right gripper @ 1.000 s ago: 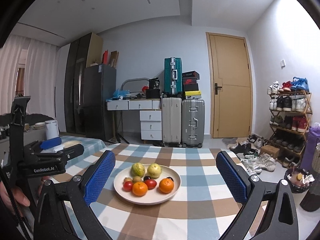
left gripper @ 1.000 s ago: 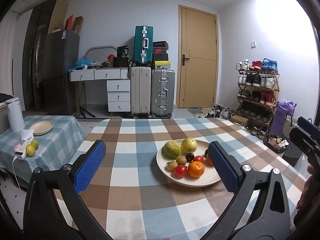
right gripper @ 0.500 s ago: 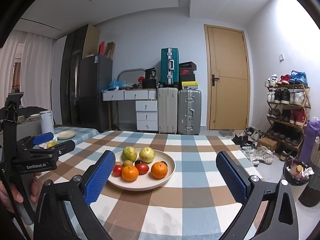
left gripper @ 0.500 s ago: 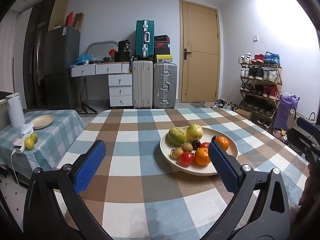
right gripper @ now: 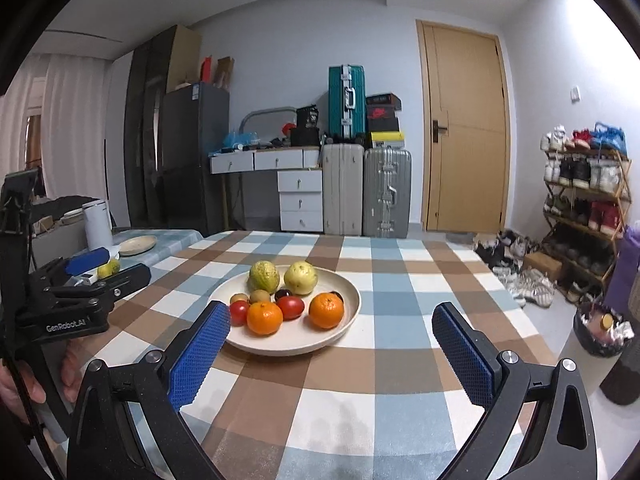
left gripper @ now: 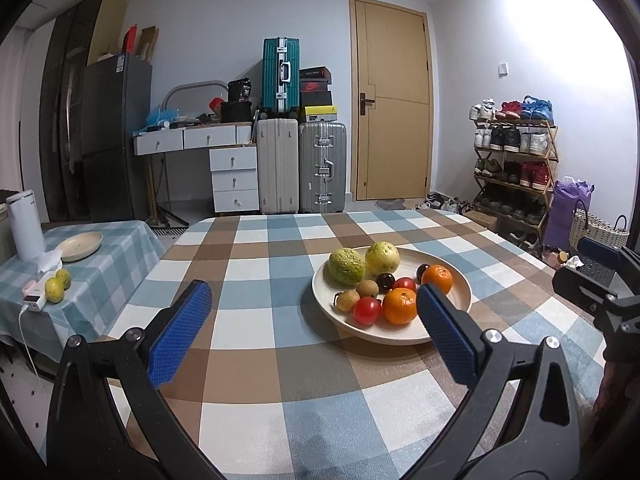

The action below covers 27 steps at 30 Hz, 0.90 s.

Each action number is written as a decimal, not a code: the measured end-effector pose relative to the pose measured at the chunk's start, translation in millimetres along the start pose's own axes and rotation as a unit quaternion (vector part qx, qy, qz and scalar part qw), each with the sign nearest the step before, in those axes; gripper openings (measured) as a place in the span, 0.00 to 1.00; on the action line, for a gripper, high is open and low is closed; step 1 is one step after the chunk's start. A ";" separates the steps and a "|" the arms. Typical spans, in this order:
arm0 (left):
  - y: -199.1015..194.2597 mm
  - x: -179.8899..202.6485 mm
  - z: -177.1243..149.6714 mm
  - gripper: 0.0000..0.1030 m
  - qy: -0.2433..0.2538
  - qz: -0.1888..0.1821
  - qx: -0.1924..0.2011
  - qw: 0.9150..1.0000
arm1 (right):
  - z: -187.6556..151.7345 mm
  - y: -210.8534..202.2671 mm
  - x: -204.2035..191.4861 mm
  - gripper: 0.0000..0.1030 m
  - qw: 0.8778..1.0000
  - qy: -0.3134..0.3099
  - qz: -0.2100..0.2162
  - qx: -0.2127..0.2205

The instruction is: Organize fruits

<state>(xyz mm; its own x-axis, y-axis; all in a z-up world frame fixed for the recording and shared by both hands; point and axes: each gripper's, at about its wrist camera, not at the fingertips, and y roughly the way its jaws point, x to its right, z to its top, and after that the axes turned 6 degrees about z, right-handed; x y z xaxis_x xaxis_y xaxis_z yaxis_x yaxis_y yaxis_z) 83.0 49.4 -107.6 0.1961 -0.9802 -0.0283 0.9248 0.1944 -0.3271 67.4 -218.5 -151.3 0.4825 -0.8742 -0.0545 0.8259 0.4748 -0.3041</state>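
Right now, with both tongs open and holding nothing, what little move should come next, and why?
Probably ease the right tongs forward and down toward the near orange. Both tongs are open and empty, the left tongs too, all the fruit sits on the plate, and that orange lies at its near edge, easiest to reach.

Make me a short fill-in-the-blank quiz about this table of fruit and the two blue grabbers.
1. All the fruit on the big table lies on one round ___.
2. The number of oranges there is ___.
3. Both the left gripper and the right gripper have their jaws ___.

Missing words: plate; two; open
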 end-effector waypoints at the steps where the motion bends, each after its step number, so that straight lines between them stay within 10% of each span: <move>1: 3.5 -0.2 -0.1 0.99 -0.001 0.000 -0.001 1.000 | -0.2 1.6 0.9 1.00 1.000 0.002 -0.001 -0.003; 27: 6.5 -1.0 -1.6 0.99 0.000 0.000 0.000 1.000 | -0.5 2.0 3.2 1.00 1.000 0.003 0.000 -0.004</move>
<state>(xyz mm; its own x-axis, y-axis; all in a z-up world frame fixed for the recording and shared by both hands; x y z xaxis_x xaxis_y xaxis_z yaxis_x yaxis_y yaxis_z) 88.3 51.5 -111.2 0.1964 -0.9801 -0.0274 0.9250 0.1945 -0.3264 70.5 -220.4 -152.6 0.4803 -0.8751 -0.0591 0.8242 0.4734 -0.3109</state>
